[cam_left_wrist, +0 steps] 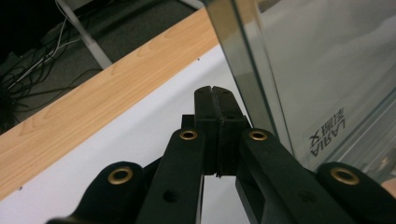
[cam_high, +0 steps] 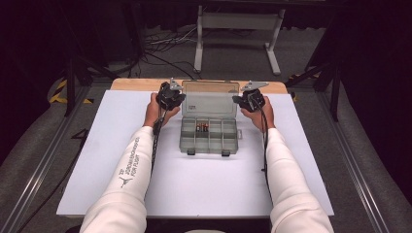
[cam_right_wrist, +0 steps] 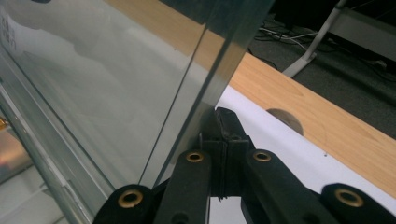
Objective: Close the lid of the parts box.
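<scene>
Clear compartment box, open, on the white surface.

Translucent grey plastic, shallow tray split into small compartments; two small dark, orange-banded items lie in a rear middle cell. Lid stands raised at the far edge, tilted back, with a printed label near its lower left. Two dark latches sit on the near edge.

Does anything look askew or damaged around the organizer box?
Nothing stands out. The clear organizer box sits square on the white board, lid raised, batteries lying in one compartment.
</scene>
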